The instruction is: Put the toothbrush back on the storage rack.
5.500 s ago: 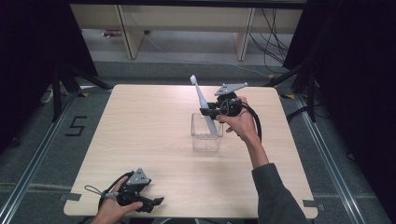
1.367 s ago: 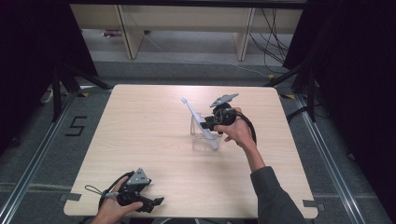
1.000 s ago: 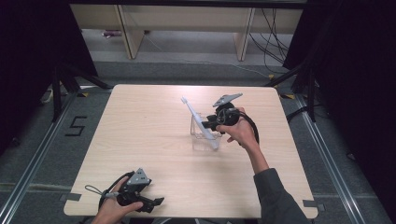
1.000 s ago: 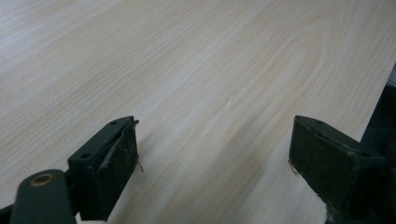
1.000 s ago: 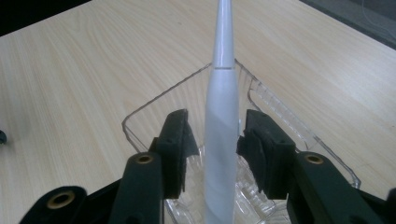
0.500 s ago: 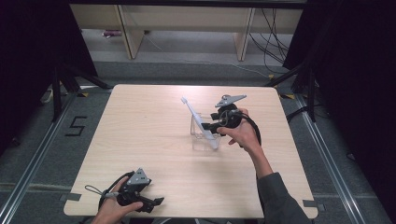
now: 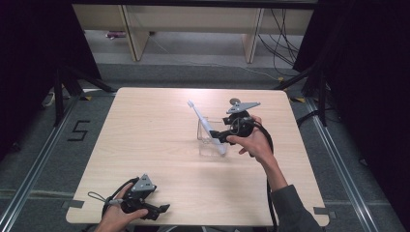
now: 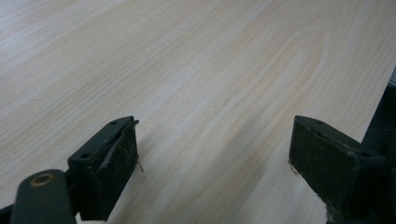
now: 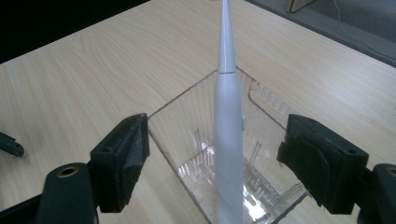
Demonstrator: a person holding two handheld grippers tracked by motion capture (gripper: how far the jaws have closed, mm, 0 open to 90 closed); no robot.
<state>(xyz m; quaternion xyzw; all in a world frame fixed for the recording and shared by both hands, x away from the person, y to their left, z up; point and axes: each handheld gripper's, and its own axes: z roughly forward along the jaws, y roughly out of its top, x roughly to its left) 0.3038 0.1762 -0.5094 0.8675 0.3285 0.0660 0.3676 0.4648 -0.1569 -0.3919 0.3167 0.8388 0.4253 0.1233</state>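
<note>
Pale wood-grain worktop (image 7: 145, 140), ringed by dark floor and black curtains, with light shelving behind. Near the middle, slightly right: clear square plastic container (image 7: 211, 141), upright. Inside it, white electric toothbrush (image 7: 205, 126), base down at the container's bottom, leaning up and away toward the far left with the brush head well above the rim. Seen in the right gripper view: toothbrush (image 9: 228, 126) rising straight up the middle, container (image 9: 196, 140) open-topped with ribbed clear floor.

Right gripper (image 7: 218, 137) held by the right hand (image 7: 254, 142) just right of the container, at its rim. Jaws spread wide in the right gripper view (image 9: 215, 161), one on each side of the toothbrush handle, neither touching it.

Left gripper (image 7: 162, 209) at the near left edge of the worktop, held low by the left hand (image 7: 116, 217), cable looped beside it. Jaws wide apart in the left gripper view (image 8: 212, 163), bare wood between them, nothing pinched.
</note>
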